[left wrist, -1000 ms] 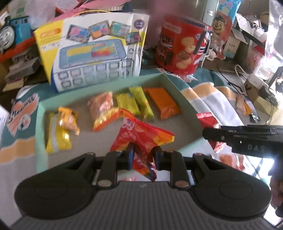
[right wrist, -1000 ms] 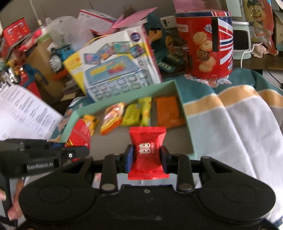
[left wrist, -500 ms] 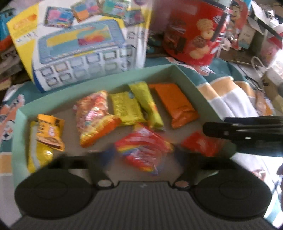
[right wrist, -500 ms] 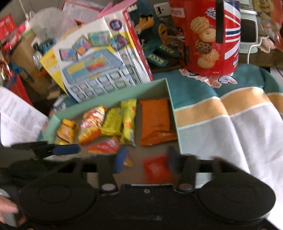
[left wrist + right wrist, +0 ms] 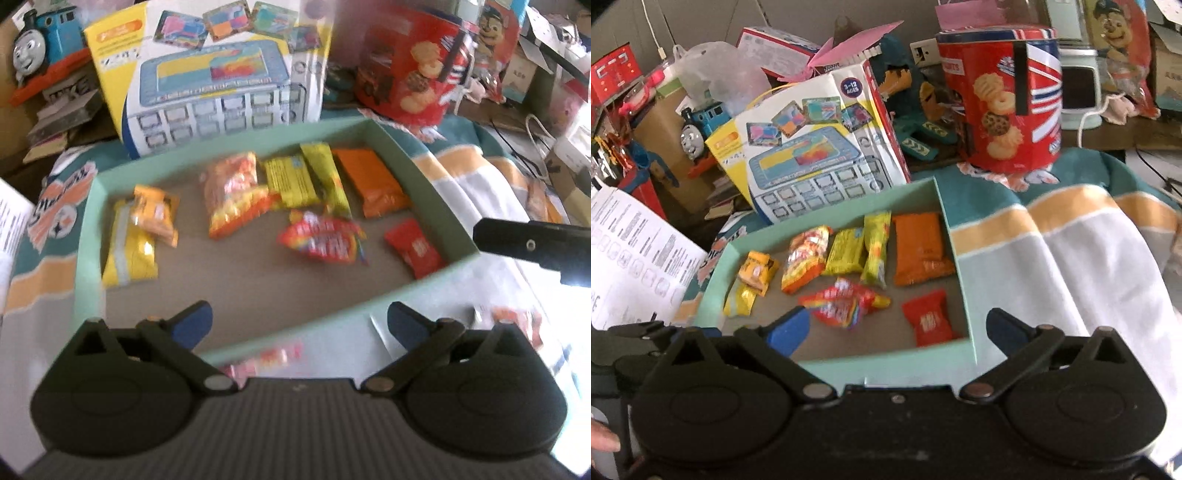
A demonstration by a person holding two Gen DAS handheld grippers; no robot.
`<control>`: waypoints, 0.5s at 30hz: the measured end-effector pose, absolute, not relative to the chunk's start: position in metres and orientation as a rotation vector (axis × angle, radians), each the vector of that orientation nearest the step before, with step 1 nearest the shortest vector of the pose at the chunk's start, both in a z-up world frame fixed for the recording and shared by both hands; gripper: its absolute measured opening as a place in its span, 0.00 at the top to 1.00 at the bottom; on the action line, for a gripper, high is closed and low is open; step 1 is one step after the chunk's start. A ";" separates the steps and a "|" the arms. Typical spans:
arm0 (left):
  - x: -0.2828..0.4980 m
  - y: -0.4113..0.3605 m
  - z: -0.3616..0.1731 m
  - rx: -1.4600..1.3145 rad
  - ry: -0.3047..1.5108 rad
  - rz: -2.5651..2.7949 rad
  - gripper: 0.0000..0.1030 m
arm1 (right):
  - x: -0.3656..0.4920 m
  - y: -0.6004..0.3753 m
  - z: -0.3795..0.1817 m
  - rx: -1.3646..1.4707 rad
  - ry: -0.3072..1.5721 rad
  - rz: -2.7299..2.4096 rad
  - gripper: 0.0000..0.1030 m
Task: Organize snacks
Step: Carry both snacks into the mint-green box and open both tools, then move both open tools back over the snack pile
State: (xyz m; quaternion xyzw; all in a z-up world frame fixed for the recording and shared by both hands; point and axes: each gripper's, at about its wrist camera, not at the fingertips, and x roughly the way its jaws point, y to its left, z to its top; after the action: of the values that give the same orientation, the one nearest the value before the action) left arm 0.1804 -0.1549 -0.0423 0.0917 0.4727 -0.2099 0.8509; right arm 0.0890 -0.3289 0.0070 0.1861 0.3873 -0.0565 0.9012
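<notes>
Snacks lie inside the green box (image 5: pixel 964 295), which sits on a striped blanket (image 5: pixel 1071 258); whether a desk is under it cannot be told. Going left to right in the right wrist view: a yellow pack (image 5: pixel 740 297) with a small orange-yellow one (image 5: pixel 757 271) lying partly on it at the box's 9 o'clock side, then an orange bag (image 5: pixel 805 258), a yellow bar (image 5: pixel 846 251), a slim yellow-green stick (image 5: pixel 876 249) and a flat orange packet (image 5: pixel 918 247) in a row toward 12 o'clock, their long axes running near to far. Nearer, a rainbow candy bag (image 5: pixel 842 301) lies crosswise in the middle and a red square packet (image 5: pixel 929 319) sits in the 4 o'clock corner.

The left gripper (image 5: pixel 299 321) hangs over the near wall, its fingers (image 5: pixel 192 323) still opening, nothing between them. The right gripper (image 5: pixel 897 330) does the same, opening wide and empty, over the near right corner.

For a next pick, more snacks seem to wait outside the box: a blurred pink one (image 5: pixel 266 360) just under the left gripper at its 6 o'clock, and an orange-white wrapper (image 5: pixel 513 321) on the blanket at its 3 o'clock. The left hand looks nearer the pink one; the wrapper likely falls between the two hands.
</notes>
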 end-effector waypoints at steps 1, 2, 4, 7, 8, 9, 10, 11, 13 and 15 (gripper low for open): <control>0.172 -0.153 -0.043 0.194 1.003 -0.443 0.00 | 0.080 -0.328 0.008 0.390 0.804 -0.117 0.00; 0.164 -0.151 -0.045 0.194 1.012 -0.442 0.00 | 0.073 -0.327 0.007 0.398 0.808 -0.119 0.00; 0.148 -0.149 -0.049 0.192 1.036 -0.442 0.00 | 0.059 -0.324 0.004 0.413 0.818 -0.121 0.00; 0.125 -0.145 -0.060 0.189 1.086 -0.437 0.00 | 0.034 -0.320 -0.001 0.434 0.835 -0.129 0.00; 0.118 -0.145 -0.064 0.192 1.100 -0.433 0.00 | 0.025 -0.319 -0.004 0.441 0.839 -0.132 0.00; 0.110 -0.146 -0.068 0.196 1.115 -0.430 0.00 | 0.016 -0.318 -0.007 0.449 0.844 -0.136 0.00; 0.104 -0.146 -0.072 0.199 1.125 -0.427 0.00 | 0.007 -0.318 -0.010 0.454 0.848 -0.138 0.00; 0.099 -0.146 -0.076 0.199 1.136 -0.422 0.00 | -0.001 -0.318 -0.014 0.462 0.853 -0.143 0.00; 0.090 -0.145 -0.084 0.187 1.163 -0.409 0.00 | -0.015 -0.319 -0.022 0.482 0.867 -0.154 0.00; 0.084 -0.143 -0.092 0.170 1.191 -0.398 0.00 | -0.026 -0.322 -0.030 0.510 0.883 -0.165 0.00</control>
State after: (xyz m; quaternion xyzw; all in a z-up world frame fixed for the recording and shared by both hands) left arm 0.0844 -0.1432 -0.0922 0.0795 0.5563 -0.1861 0.8060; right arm -0.0265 -0.3220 -0.0304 0.2437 0.4220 -0.0790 0.8696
